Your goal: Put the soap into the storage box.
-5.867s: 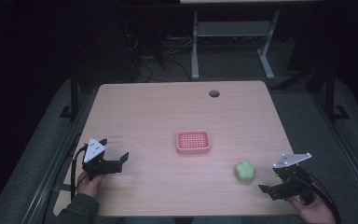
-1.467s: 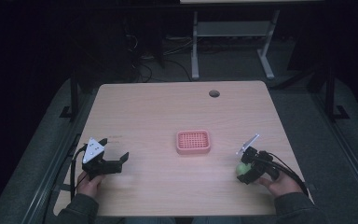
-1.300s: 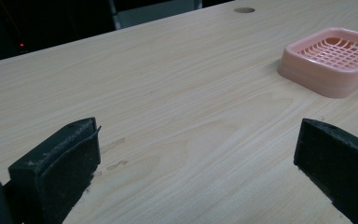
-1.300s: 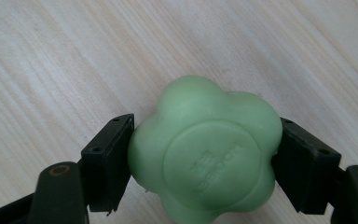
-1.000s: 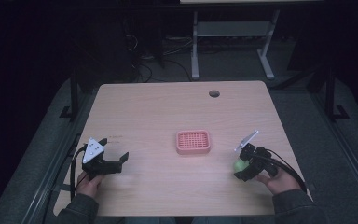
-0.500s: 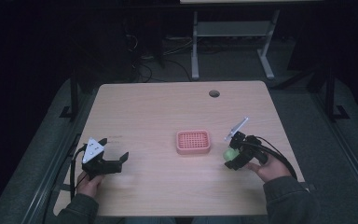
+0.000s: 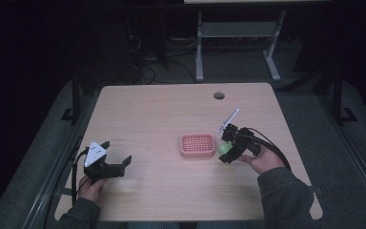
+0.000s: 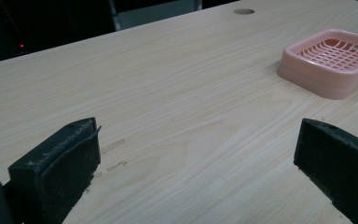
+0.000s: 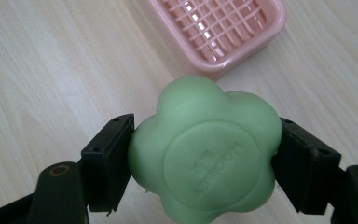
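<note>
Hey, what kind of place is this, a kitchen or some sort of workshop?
Probably a lab or test room rather than a kitchen. A bare wooden table stands in a dark room, with cables and a metal stand on the floor behind it, and the person works with a cabled right tool holding a green soap.

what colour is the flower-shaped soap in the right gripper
Pale green; the soap shows best in the right gripper view.

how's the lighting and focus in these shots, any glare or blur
High view: dim, the room behind black, table evenly lit without glare. Left gripper view: the near wood is sharp, pink tray slightly soft. Right gripper view: bright, green soap sharp, small highlights on the tray.
</note>
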{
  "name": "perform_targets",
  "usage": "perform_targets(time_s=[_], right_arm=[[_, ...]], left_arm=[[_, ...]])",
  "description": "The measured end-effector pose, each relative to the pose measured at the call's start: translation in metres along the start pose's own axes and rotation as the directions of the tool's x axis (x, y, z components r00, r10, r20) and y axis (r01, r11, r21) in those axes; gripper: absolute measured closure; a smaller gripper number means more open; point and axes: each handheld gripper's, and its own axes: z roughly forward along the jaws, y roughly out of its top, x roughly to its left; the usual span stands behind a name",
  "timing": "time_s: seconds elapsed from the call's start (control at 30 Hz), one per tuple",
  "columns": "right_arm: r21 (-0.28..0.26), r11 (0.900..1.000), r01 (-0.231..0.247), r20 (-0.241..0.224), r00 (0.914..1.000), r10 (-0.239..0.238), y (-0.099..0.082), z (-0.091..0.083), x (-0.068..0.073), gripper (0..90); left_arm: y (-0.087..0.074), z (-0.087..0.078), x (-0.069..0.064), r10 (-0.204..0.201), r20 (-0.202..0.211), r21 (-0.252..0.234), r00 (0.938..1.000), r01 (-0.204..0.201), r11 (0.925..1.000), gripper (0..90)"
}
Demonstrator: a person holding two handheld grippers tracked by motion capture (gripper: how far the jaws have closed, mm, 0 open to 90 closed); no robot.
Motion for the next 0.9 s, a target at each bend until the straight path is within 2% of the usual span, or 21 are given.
perform_targets(time_s=[0.57,0.9], right_arm=[[0.014,0.9989,0.044,0.003,0.9990,-0.044,0.037,0.000,-0.005,26.5],[0.010,0.9990,0.044,-0.008,0.9990,-0.044,0.054,0.007,-0.010,26.5]], left_arm=[[0.000,0.000,0.000,-0.002,0.002,0.001,1.0000,0.002,1.0000,0.0],[0.000,0.000,0.000,-0.005,0.001,-0.001,1.0000,0.005,1.0000,0.0]])
